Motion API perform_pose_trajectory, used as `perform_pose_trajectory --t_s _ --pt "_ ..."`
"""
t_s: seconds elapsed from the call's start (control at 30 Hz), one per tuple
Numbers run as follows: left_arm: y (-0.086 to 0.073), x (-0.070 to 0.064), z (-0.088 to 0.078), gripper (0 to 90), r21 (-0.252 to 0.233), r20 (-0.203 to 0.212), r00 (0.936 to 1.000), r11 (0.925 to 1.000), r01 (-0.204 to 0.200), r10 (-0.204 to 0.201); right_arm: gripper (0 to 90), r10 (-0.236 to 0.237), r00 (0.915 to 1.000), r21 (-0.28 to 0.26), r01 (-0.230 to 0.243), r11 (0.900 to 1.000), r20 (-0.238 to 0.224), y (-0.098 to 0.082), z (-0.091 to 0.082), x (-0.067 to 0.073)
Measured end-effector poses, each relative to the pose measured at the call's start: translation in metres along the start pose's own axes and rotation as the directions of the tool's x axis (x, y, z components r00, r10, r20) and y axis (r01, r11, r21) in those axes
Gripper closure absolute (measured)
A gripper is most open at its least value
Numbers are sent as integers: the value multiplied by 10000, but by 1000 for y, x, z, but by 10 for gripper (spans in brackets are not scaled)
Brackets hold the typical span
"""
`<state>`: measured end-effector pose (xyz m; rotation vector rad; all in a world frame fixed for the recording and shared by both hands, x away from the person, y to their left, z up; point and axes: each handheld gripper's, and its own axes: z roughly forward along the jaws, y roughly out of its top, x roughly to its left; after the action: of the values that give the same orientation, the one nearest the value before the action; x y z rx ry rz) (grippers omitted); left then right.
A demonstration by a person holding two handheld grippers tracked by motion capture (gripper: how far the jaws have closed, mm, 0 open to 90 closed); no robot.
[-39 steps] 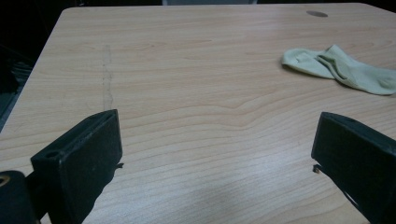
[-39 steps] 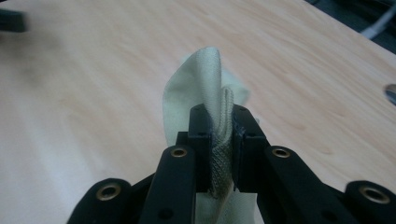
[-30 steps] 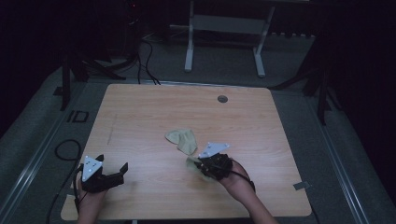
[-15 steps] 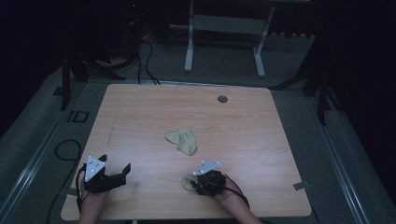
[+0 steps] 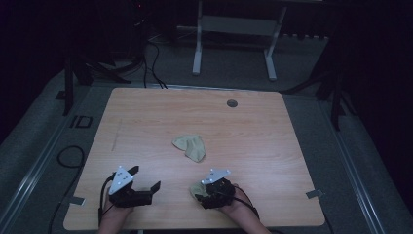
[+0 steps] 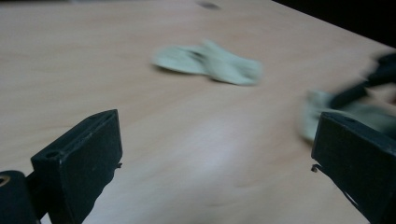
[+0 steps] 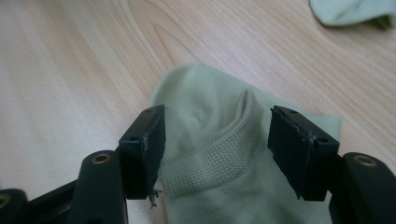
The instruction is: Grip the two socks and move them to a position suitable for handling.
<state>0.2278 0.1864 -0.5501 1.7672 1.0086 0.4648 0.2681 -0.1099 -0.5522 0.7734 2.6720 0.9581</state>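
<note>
We judge the pale green sock [image 7: 219, 154] at the near edge of the table [image 5: 272, 131] to be light, soft and limp, best pinched at its ribbed cuff, which lies between the parted, empty jaws of the right gripper [image 7: 217, 140], while the left gripper [image 5: 138, 184] also stands wide open and empty.

The pale wood-grain tabletop [image 7: 70, 70] is looking smooth, giving off a faint sheen; the pale green knitted cloth sock [image 7: 219, 154] is showing a ribbed, matt weave at its cuff; the right gripper [image 7: 217, 144] is showing matt black jaws, seemingly plastic; a second crumpled green cloth sock [image 5: 191, 146] is lying soft and dull.
</note>
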Motion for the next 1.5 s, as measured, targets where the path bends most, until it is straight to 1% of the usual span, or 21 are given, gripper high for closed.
perform_pose_trajectory --t_s 0.07,0.17,0.27,0.3,0.4,0.43,0.5,0.57,0.63,0.7,0.77,0.8,0.87,0.9,0.97,1.13,1.23,1.3,1.33,1.37,1.5 --pt "7 -11 9 18 493 368 9990 9985 -255 237 363 116 9998 -224 -119 9997 -142 5 -10 -1" --pt "17 -27 19 208 810 1062 9908 9924 -925 836 463 0 9999 -553 -6 9985 -111 13 -25 -3" --pt "25 -43 31 498 796 2129 9681 9852 -1521 1322 611 -184 9998 -646 188 9977 64 18 -34 -2" --pt "28 -48 36 595 817 2534 9546 9798 -1826 1568 638 -287 9995 -548 292 9981 103 19 -34 -3" --pt "32 -63 51 750 1139 2980 9260 9545 -2756 2318 651 -254 9997 -225 255 9994 57 18 -26 -4" --pt "32 -65 58 790 1357 3150 9199 9482 -2873 2336 647 -200 9998 -153 201 9997 64 17 -23 -5" --pt "30 -66 67 850 1756 3189 9161 9347 -3090 2430 613 -45 10000 -45 45 10000 -31 16 -17 -8" --pt "27 -67 74 882 2149 3411 9074 9193 -3297 2457 613 -46 10000 61 46 10000 30 15 -13 -9" --pt "25 -67 79 890 2423 3509 9038 9086 -3403 2449 618 123 9999 120 -122 9999 -119 14 -9 -10" --pt "22 -68 84 891 2733 3576 9042 8997 -3403 2334 635 104 9999 295 -101 9995 -107 12 -4 -10" --pt "19 -69 87 891 2936 3454 9062 8890 -3512 2440 685 28 9999 492 -20 9988 -153 10 -1 -10" --pt "17 -68 88 891 3057 3502 9033 8814 -3602 2477 714 25 9998 584 -15 9983 -179 9 0 -10" --pt "13 -68 90 892 3213 3517 9027 8738 -3651 2479 779 -6 9996 679 26 9977 -296 7 0 -11" --pt "13 -67 90 893 3173 3543 9051 8803 -3527 2349 802 -15 9995 641 34 9979 -301 7 -1 -10" --pt "13 -66 90 893 3128 3557 9016 8777 -3630 2462 825 -49 9996 536 63 9985 -274 7 -6 -10" --pt "11 -66 90 894 3022 3545 9004 8803 -3656 2523 837 -39 9997 368 48 9993 -221 9 -17 -11" --pt "11 -65 90 893 2989 3607 8980 8807 -3674 2521 837 15 10000 57 -15 10000 -55 9 -33 -15" --pt "11 -65 90 894 2989 3602 8979 8805 -3681 2531 837 15 10000 57 -15 10000 -55 9 -33 -15" --pt "11 -66 90 894 2989 3597 8943 8751 -3807 2662 837 230 9997 -266 -227 9994 129 8 -48 -22" --pt "11 -66 90 893 2962 3635 8917 8740 -3852 2699 837 344 9993 -332 -338 9989 173 7 -52 -25" --pt "12 -63 91 893 2946 3785 8882 8757 -3825 2606 836 839 9957 -513 -818 9953 403 0 -65 -39"
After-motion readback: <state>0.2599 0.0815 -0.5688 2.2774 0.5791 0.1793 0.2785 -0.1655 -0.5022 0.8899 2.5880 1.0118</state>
